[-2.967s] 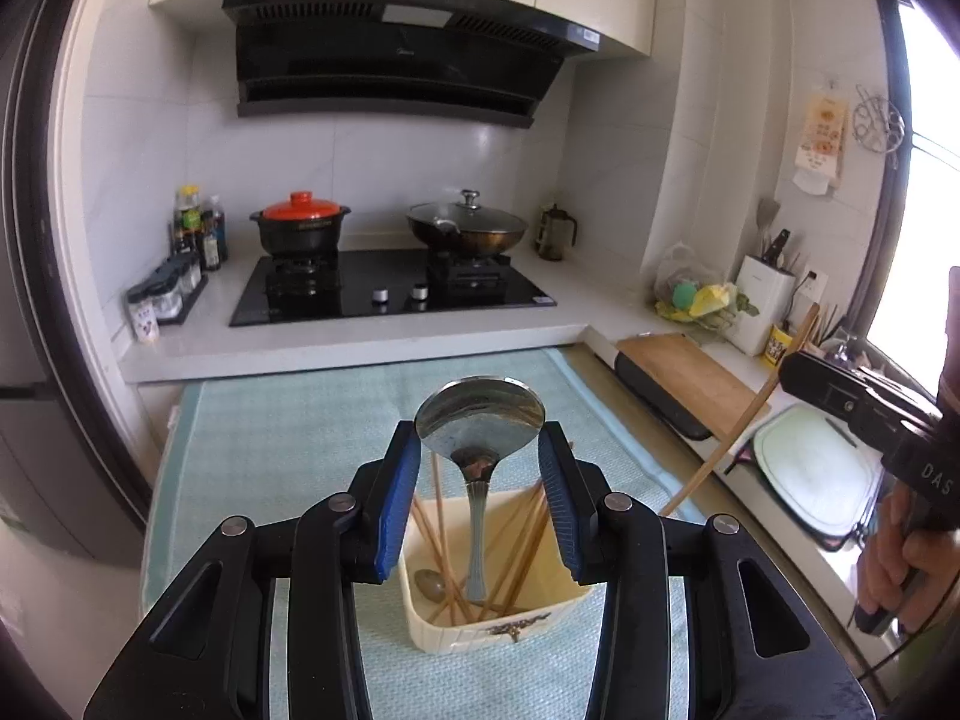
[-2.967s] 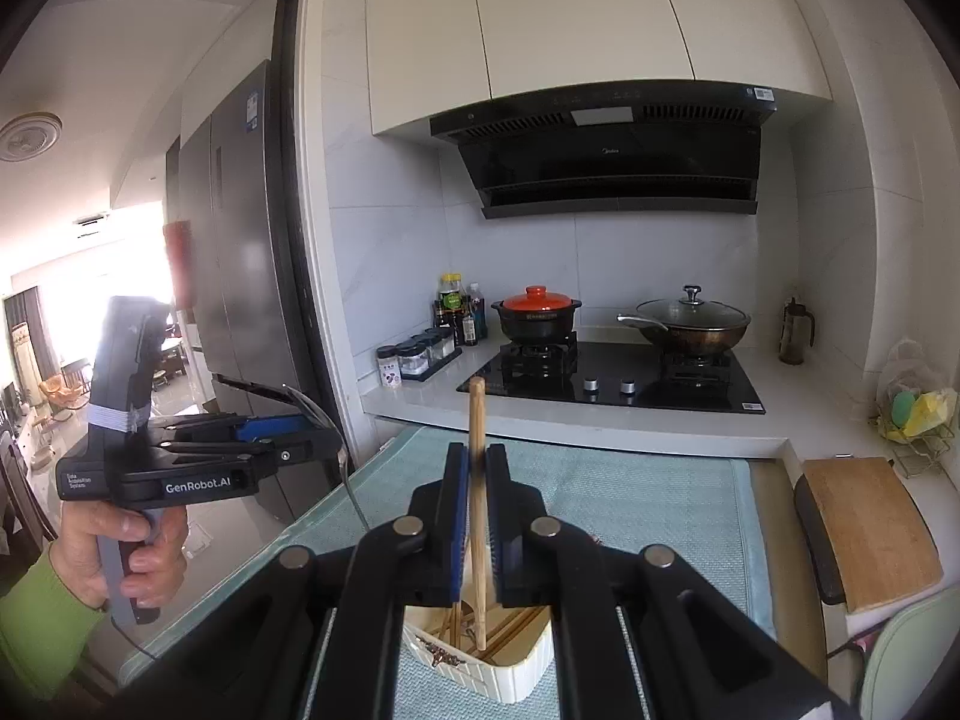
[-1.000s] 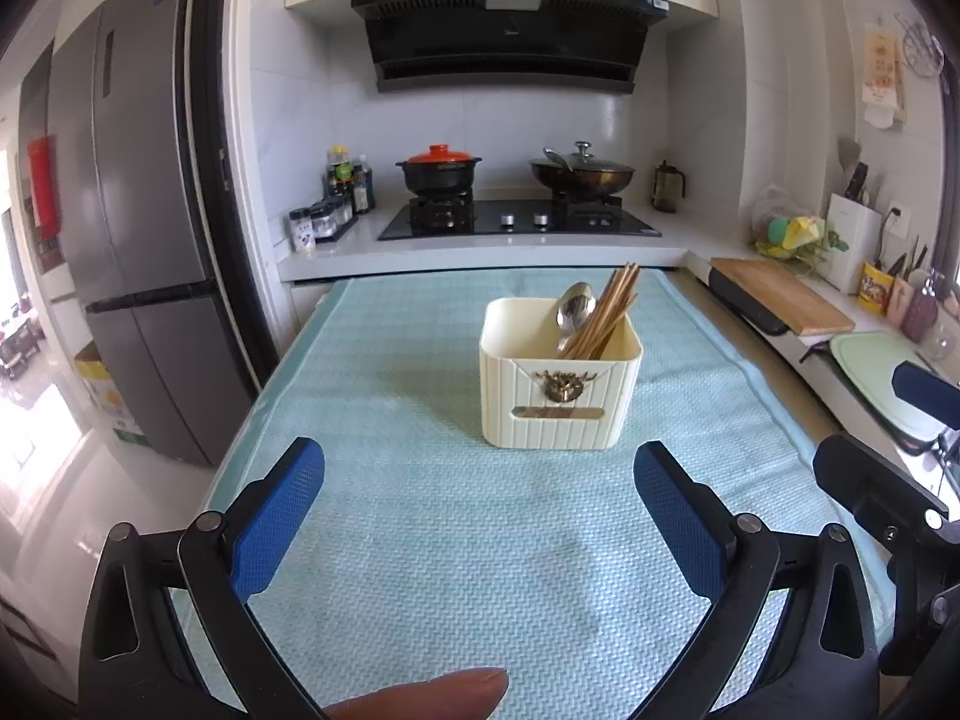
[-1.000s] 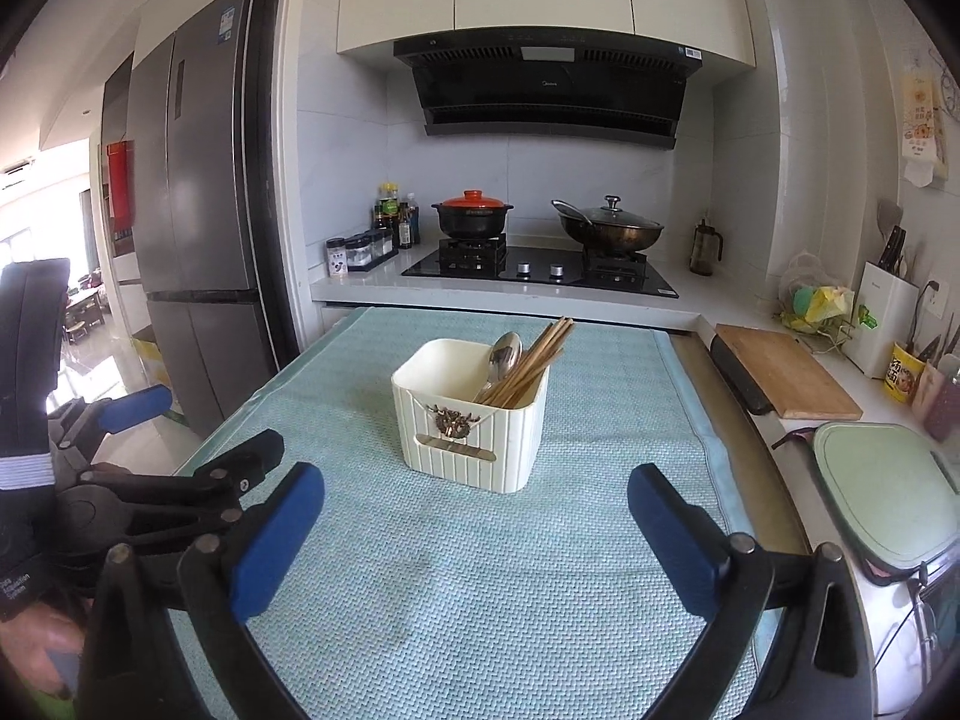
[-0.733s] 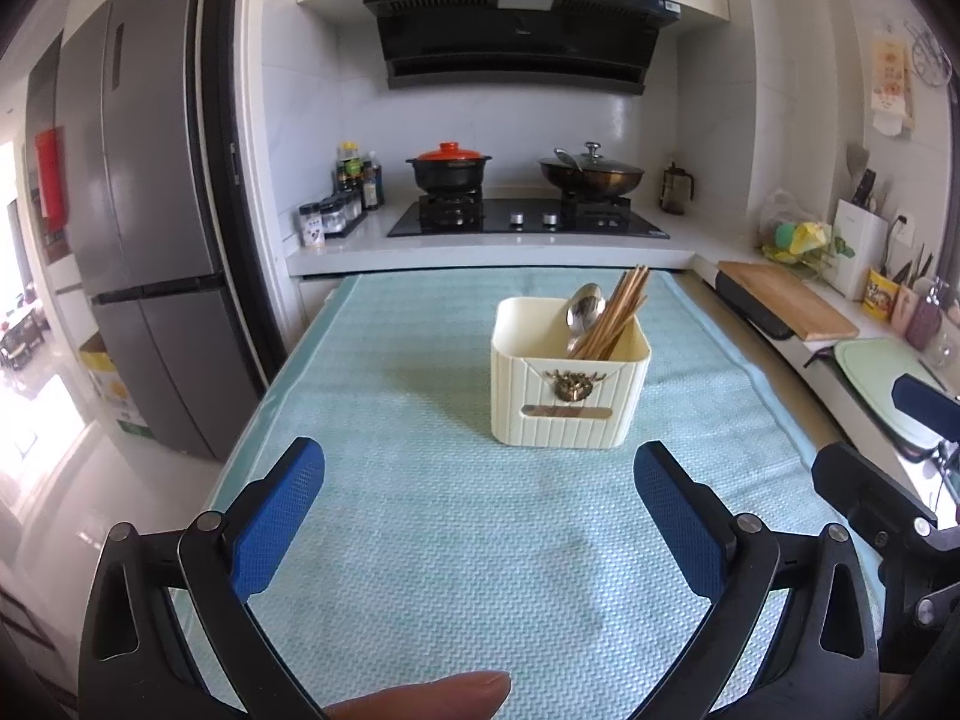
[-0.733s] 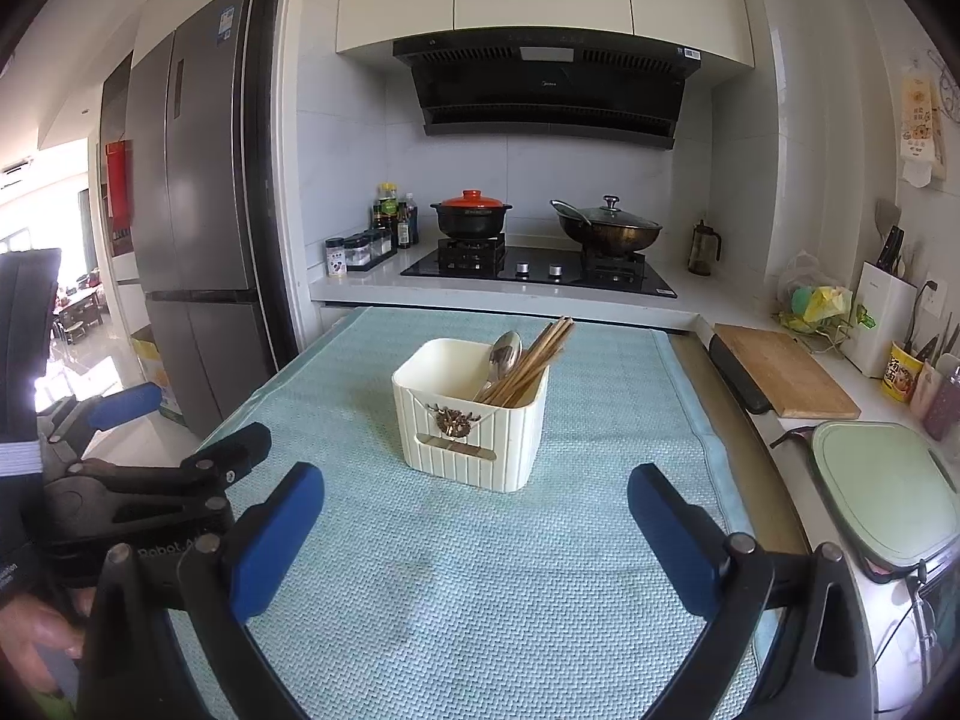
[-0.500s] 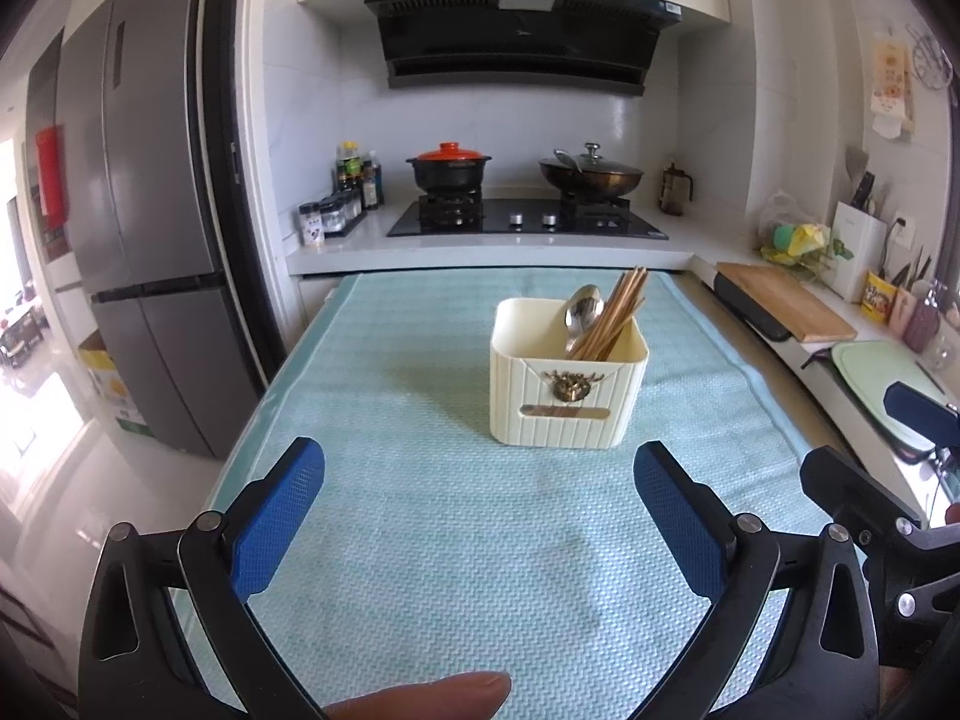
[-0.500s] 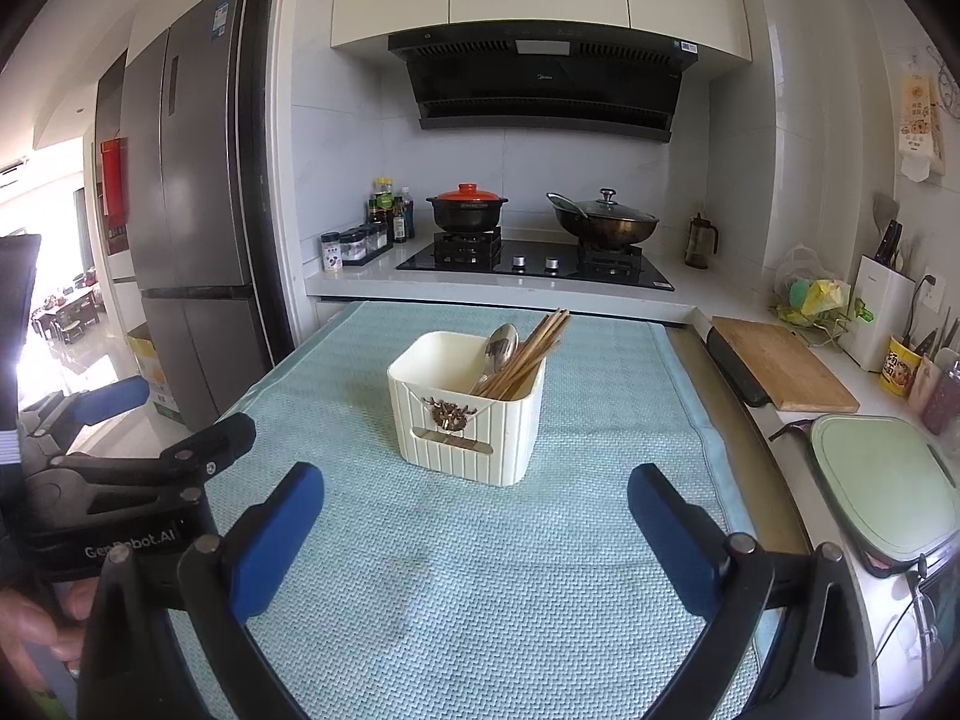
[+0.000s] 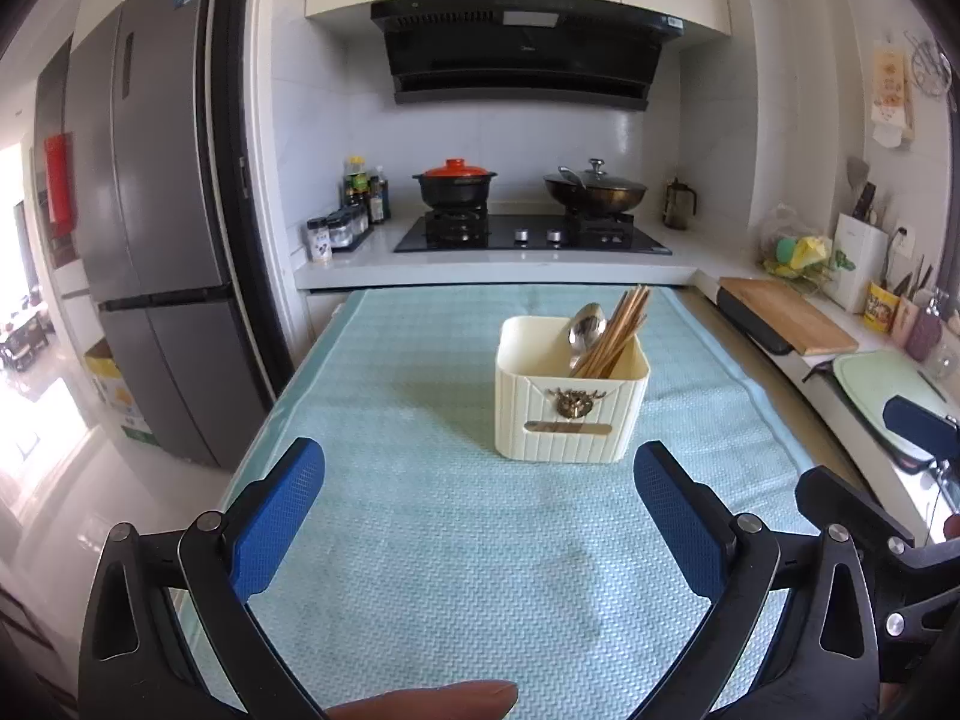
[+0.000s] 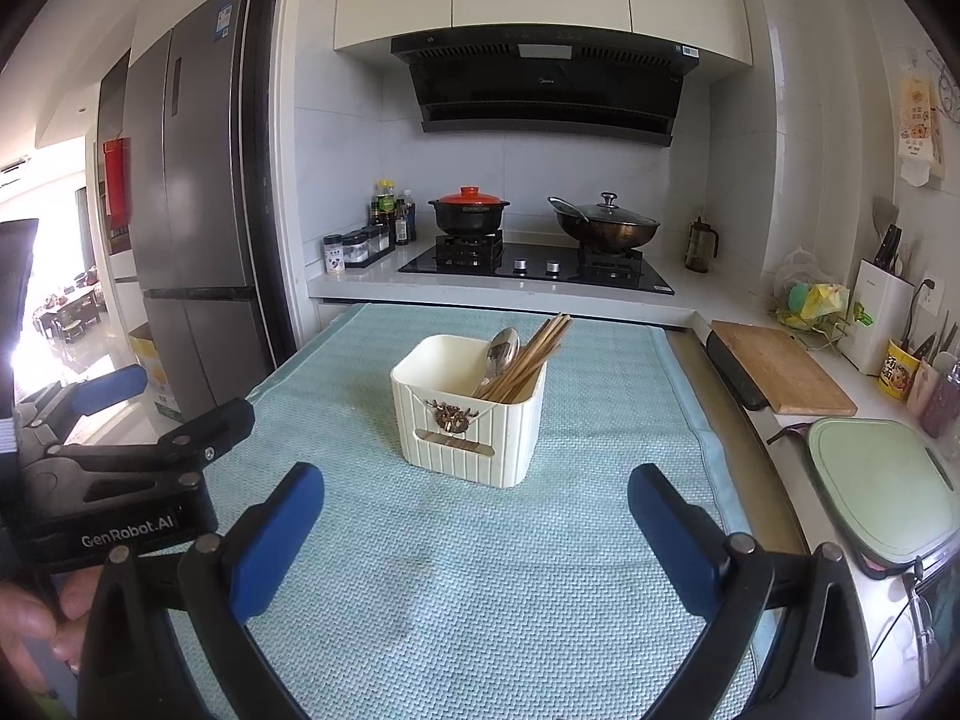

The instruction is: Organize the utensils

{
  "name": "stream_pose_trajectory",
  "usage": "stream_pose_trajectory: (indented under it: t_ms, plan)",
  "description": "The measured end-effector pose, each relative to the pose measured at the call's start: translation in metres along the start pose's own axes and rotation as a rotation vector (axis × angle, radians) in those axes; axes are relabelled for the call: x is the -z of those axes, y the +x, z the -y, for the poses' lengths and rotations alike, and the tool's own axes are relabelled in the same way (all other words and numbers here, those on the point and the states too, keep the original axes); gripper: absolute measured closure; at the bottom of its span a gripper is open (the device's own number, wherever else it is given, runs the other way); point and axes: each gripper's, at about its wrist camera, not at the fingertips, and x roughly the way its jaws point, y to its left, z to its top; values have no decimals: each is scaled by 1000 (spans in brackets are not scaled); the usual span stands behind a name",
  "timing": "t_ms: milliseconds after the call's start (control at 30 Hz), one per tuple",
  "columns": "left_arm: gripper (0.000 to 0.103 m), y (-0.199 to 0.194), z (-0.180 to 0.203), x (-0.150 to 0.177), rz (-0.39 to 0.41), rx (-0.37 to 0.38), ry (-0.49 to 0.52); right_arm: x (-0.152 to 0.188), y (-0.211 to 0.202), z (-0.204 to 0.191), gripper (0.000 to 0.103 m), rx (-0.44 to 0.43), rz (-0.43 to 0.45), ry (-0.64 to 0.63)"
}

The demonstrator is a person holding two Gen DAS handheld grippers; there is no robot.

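With both tools held low over the near edge of the teal mat, there is nothing in either one: the left gripper has its blue pads spread wide apart, and the right gripper is spread just as wide, empty too. Out in the middle of the mat stands the cream utensil holder, upright, and inside it the spoon leans bowl-up against a bundle of wooden chopsticks, all tilted toward the holder's right rear corner. No loose utensil shows anywhere on the mat, so by my reading the sorting is done, or as good as done, and what's in hand is the pull-away.

To do that well: keep both tools open and back them off straight and level, well clear of the holder. It looks like a light plastic box with tall sticks poking above the rim, so a nudge on those tops could tip it or scatter the lot. Watch the right side as well, where the counter with the chopping board runs just beside the mat.
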Motion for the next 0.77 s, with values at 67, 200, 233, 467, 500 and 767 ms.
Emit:
stream_pose_trajectory:
  t_ms: [67, 200, 233, 467, 500, 767]
  plan:
    - [0, 0, -1, 0, 4, -7, 1, 0, 0, 0, 0, 2, -2, 0]
    - [0, 0, -1, 0, 5, -25, 2, 1, -1, 0, 0, 6, -4, 0]
    - [0, 1, -1, 0, 0, -19, -1, 1, 0, 0, 0, 7, -4, 0]
    - [0, 0, 5, 1, -3, 2, 23, 2, 0, 3, 0, 18, -6, -2]
    - [0, 0, 6, 1, -4, 7, 26, 3, 0, 4, 0, 19, -7, 0]
    - [0, -4, 7, 4, -3, 11, 25, 7, -2, 2, 0, 32, -17, 1]
